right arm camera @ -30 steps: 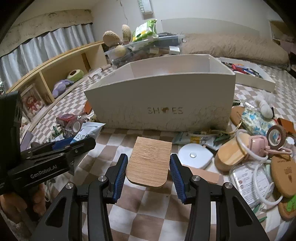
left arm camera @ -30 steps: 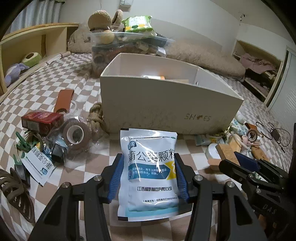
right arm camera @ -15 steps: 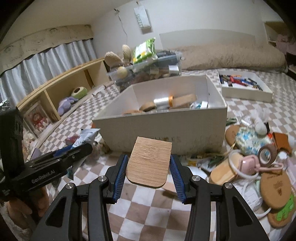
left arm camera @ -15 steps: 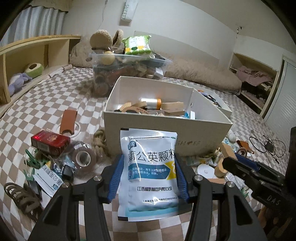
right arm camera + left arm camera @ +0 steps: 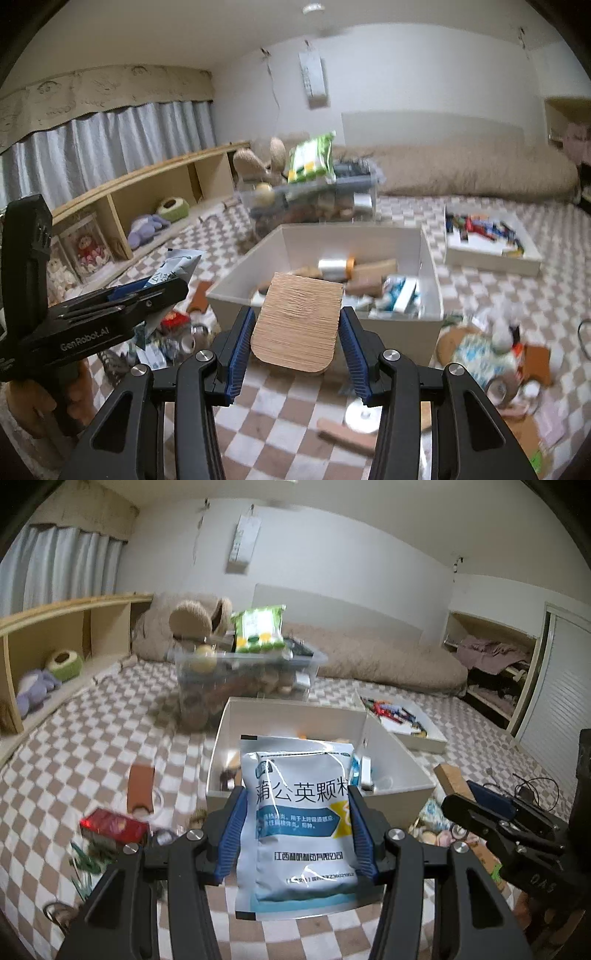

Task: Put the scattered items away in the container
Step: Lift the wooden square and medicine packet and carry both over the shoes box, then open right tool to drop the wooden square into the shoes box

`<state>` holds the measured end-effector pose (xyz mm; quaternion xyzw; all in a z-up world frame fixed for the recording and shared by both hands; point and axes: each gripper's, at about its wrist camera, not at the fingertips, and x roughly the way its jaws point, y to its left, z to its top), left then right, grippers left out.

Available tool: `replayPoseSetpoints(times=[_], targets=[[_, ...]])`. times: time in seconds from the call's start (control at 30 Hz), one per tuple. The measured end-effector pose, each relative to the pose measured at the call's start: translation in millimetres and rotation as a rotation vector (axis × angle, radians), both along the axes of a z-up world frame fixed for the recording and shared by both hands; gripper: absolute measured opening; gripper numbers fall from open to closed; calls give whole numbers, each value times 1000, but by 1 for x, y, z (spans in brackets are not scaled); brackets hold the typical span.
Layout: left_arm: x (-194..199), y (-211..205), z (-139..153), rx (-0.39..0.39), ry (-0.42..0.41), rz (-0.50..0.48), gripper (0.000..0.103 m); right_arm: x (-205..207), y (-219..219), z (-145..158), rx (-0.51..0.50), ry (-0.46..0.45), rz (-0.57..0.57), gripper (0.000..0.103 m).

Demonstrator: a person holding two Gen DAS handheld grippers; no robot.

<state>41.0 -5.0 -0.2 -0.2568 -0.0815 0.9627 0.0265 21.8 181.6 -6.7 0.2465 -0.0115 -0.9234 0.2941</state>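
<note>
1. The white container (image 5: 402, 755) is sitting on the checkered bedding (image 5: 92, 731), beyond and below both grippers, its open top showing in both wrist views.
2. The left gripper (image 5: 295, 834) is clamping a white and blue medicine sachet (image 5: 301, 827) between its blue pads (image 5: 231, 830); the sachet is standing upright, and its top edge is overlapping the container's near wall in the left wrist view.
3. The right gripper (image 5: 295, 339) is pinching a flat wooden board (image 5: 297, 326) by its two side edges, and the board's far edge is overlapping the container's near rim (image 5: 406, 319) in the right wrist view.
4. A roll of tape (image 5: 332, 267), wooden pieces and small packets are lying inside the container.
5. Scattered items are lying on the bedding on both sides of the container, among them a red box (image 5: 112, 825) to the left and a patterned pouch (image 5: 480, 356) to the right.
6. A clear plastic bin (image 5: 243, 681) is standing just behind the container.
</note>
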Motion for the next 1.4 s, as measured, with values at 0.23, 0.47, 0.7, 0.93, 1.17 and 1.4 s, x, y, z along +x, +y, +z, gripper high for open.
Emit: replayPoseSetpoints(times=[0.23, 0.47, 0.7, 0.93, 1.17, 1.4], targets=[[-14, -2, 29, -8, 76, 1, 53, -21, 8, 35, -38, 73, -11, 47], [-34, -6, 48, -15, 120, -1, 53, -44, 17, 56, -79, 103, -26, 47], [-57, -6, 47, -13, 124, -23, 53, -68, 14, 51, -74, 80, -25, 47], [-84, -5, 44, -6, 110, -34, 53, -108, 3, 39, -62, -15, 7, 47], [-108, -11, 36, 6, 94, -34, 53, -149, -19, 20, -32, -142, 44, 47], [-124, -26, 24, 26, 58, -15, 53, -195, -57, -13, -2, -309, 71, 47]])
